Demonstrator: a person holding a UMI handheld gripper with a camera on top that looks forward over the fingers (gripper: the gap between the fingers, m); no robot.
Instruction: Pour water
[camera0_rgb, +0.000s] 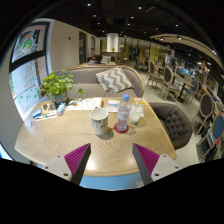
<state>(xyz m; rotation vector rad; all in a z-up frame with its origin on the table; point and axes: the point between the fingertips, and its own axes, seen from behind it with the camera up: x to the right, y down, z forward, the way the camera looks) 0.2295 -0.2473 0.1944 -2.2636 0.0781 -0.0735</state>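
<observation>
A round pale wooden table (60, 140) holds a grey patterned mug (99, 121) beside a small clear water bottle (123, 113), both beyond the gripper (110, 160), whose fingers gape empty, so reaching for the bottle seems next.

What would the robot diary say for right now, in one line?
phase: approach | gripper: open, empty | mug: on table, ahead of fingers | bottle: upright beside mug | pouring: not started

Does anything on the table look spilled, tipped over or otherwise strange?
Nothing stands out. The mug and the bottle stand upright on the round wooden table, beyond the open gripper. No spill shows.
</observation>
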